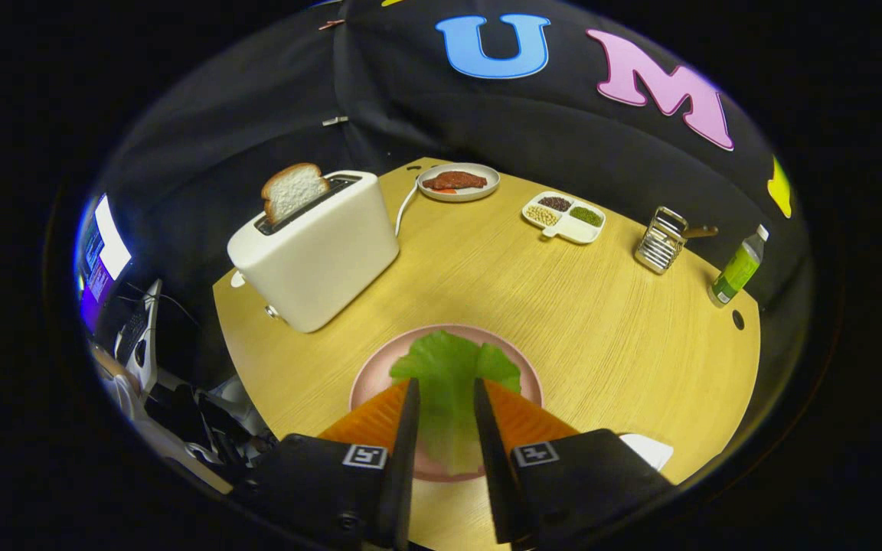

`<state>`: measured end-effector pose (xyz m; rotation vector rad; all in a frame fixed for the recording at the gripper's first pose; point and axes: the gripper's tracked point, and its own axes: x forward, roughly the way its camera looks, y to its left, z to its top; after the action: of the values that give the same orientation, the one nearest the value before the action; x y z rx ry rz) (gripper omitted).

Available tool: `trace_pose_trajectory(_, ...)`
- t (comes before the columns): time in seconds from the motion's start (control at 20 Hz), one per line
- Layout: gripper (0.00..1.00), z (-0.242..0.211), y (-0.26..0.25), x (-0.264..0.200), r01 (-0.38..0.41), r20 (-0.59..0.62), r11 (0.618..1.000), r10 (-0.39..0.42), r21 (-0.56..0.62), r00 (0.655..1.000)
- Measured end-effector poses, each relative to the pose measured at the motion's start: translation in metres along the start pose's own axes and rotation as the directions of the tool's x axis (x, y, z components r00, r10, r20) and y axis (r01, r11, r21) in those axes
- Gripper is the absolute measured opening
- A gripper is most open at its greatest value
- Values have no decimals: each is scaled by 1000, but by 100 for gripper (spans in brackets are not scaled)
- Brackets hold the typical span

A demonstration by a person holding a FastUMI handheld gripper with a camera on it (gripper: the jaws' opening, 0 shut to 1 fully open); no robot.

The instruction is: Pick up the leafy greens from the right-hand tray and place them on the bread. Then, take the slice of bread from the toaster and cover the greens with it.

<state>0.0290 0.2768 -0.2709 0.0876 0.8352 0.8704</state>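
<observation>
A: Where's the gripper (445, 386) at?

B: Low over the pink plate (370, 375), fingers pointing to 12 o'clock. The greens (449, 367) lie between them, spilling out past the tips toward the toaster (315, 252).

A: Clenched on the leaf?

B: Cannot tell. The fingers stand a little apart with the leaf in the gap, but whether both press on it or it simply lies under them is hidden from this angle.

A: And the bread it should sit on?

B: No bread shows under the leaf; the greens and fingers cover the middle of the plate. My guess is the leaf is at its drop spot, which would explain the low, centred hold.

A: The other slice?

B: Slice (293, 191) stands upright in the toaster's slot at about 10 o'clock from the fingers, top half clear of the slot. That leaves something to pinch from above, so it looks ready for the second step, not yet begun.

A: Anything in the way?

B: Not much. A dish with meat (458, 182) at 12, its white cord running to the toaster; a divided tray (563, 216) of beans near 1; a grater (661, 239) and a green bottle (738, 268) out at 2. All well apart from the plate.

A: Risk?

B: The leaf is limp and may cling to a finger on release, dragging off centre.
</observation>
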Motion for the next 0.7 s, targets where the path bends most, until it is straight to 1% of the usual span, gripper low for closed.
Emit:
trace_pose_trajectory(0.05, 49, 3, 2, 0, -1, 14, 1000, 1, 8, 1000)
trace_pose_trajectory(0.15, 52, 16, 8, -9, -8, 77, 1000, 7, 8, 997)
trace_pose_trajectory(0.2, 57, 23, 12, -16, -13, 117, 1000, 13, 7, 993)
trace_pose_trajectory(0.35, 65, 49, 25, -49, -2, 254, 1000, 5, -13, 967)
trace_pose_trajectory(0.4, 72, 56, 29, -61, 11, 291, 999, 0, -36, 957)
trace_pose_trajectory(0.5, 83, 71, 36, -86, 53, 356, 994, -15, -97, 934)
trace_pose_trajectory(0.6, 86, 86, 48, -113, 94, 418, 984, -22, -152, 908)
trace_pose_trajectory(0.7, 87, 102, 63, -137, 111, 471, 977, -13, -182, 882)
